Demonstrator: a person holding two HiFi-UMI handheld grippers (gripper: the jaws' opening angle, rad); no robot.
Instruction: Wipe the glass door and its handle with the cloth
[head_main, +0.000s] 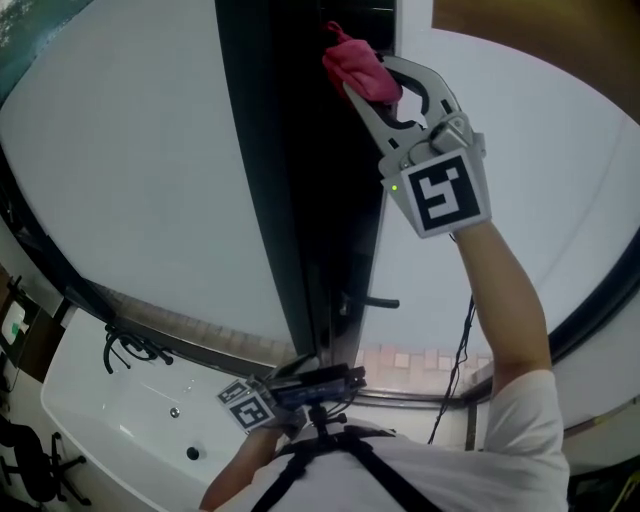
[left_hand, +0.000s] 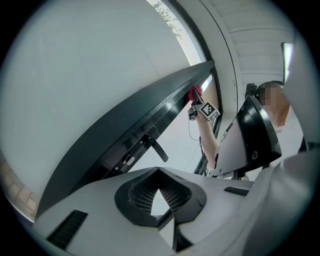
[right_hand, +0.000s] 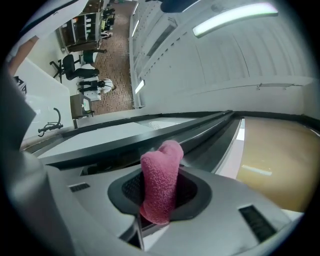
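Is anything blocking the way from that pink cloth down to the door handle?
Nothing visible. The cloth, clamped in the right gripper, is high up at the door's dark frame; only bare frame lies between it and the handle below.

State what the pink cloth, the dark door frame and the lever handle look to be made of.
The pink cloth: looped terry or microfibre, matt, nubbly pile. The dark door frame: probably painted metal, smooth with a soft sheen. The lever handle: likely dark metal, slim and hard-edged; plastic possible.
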